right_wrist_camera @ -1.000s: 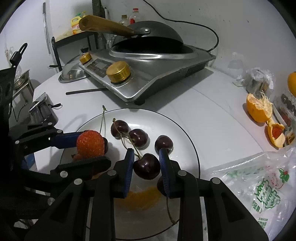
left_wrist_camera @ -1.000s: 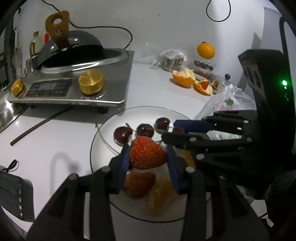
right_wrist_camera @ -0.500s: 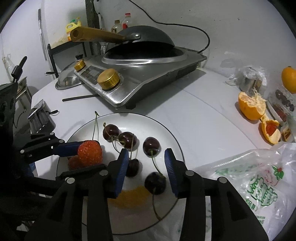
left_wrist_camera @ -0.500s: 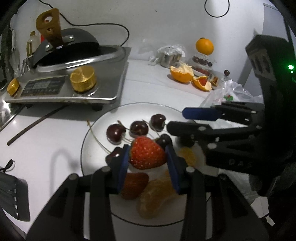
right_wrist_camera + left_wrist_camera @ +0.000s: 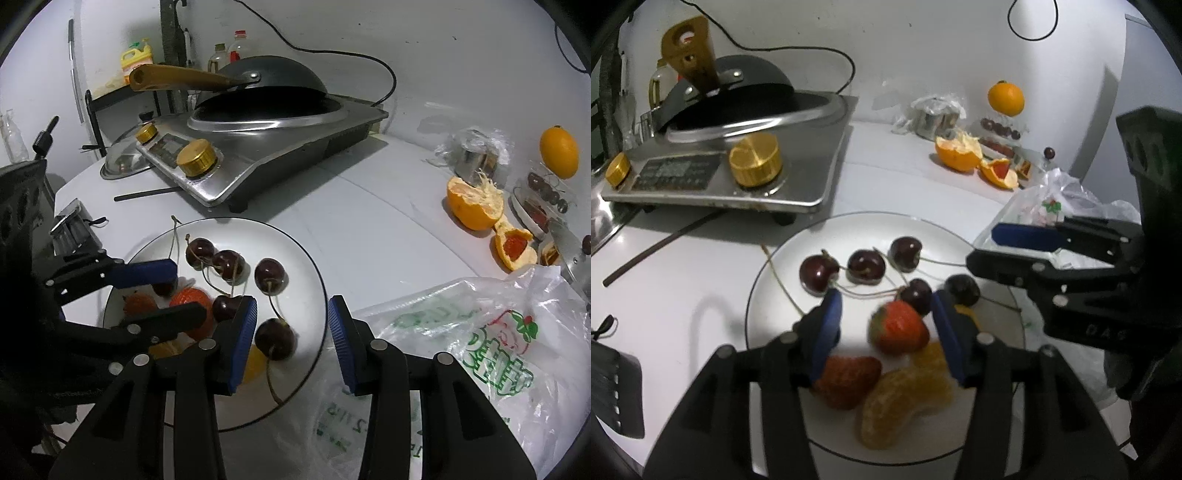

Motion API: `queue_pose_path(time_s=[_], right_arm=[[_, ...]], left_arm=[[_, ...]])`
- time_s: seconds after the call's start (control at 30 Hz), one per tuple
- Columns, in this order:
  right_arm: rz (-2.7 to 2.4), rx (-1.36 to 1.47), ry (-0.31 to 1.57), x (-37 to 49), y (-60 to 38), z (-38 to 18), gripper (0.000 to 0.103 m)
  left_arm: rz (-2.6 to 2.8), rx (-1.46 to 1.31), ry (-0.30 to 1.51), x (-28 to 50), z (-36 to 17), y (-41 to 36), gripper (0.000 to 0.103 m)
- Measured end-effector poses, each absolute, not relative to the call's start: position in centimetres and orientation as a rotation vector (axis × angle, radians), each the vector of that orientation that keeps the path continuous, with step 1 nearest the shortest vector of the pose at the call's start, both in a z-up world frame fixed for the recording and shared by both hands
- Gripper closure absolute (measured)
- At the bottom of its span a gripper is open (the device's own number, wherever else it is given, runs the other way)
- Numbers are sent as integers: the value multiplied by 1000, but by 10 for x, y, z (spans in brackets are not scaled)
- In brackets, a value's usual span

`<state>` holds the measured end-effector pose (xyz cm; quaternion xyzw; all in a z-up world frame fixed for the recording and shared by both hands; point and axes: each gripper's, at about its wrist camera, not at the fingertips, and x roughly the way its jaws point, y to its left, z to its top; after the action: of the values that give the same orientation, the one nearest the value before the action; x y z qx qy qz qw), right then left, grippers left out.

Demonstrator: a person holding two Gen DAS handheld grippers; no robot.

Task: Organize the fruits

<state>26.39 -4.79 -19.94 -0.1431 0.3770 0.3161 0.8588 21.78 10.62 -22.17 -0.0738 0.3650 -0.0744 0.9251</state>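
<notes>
A white plate (image 5: 764, 295) holds several dark cherries (image 5: 866, 266), two strawberries and orange segments (image 5: 905, 402). My left gripper (image 5: 886, 328) hangs over the plate's near side and its jaws are opening. One strawberry (image 5: 899, 328) lies between the blue pads, with a gap on its left side and no pad pressing on it. The other strawberry (image 5: 849, 380) rests just below. My right gripper (image 5: 291, 341) stands open over the plate's (image 5: 295, 251) right rim. A stemmed cherry (image 5: 275, 339) lies loose on the plate between its pads. Each gripper shows in the other's view: right gripper (image 5: 997, 251), left gripper (image 5: 188, 293).
A steel cooker (image 5: 798, 177) with a black wok (image 5: 266, 88) stands behind the plate. A thin dark stick (image 5: 657, 247) lies in front of it. A plastic bag (image 5: 480, 332) lies right of the plate. Orange peel (image 5: 476, 203), a whole orange (image 5: 557, 151) and a small fruit tray sit at the back right.
The left jaws have spread and let the strawberry go; it now sits low on the plate. The right gripper opened off its cherry and drew back to the right.
</notes>
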Motion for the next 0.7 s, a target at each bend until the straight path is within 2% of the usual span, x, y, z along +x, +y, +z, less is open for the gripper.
queue_pose_path(time_s=[0.2, 0.23, 0.27, 0.3, 0.7], right_arm=[[655, -298, 777, 258, -51, -193, 60], [655, -299, 773, 256, -51, -191, 60], [654, -300, 771, 254, -52, -190, 60], [654, -300, 768, 252, -52, -188, 60], [638, -291, 719, 220, -73, -168, 60]], left_arm=[[-130, -146, 737, 211, -214, 108, 48], [-128, -147, 735, 210, -212, 109, 46], [-127, -149, 732, 207, -211, 109, 36], [-127, -154, 724, 204, -209, 110, 31], [-113, -138, 662, 167, -182, 96, 27]])
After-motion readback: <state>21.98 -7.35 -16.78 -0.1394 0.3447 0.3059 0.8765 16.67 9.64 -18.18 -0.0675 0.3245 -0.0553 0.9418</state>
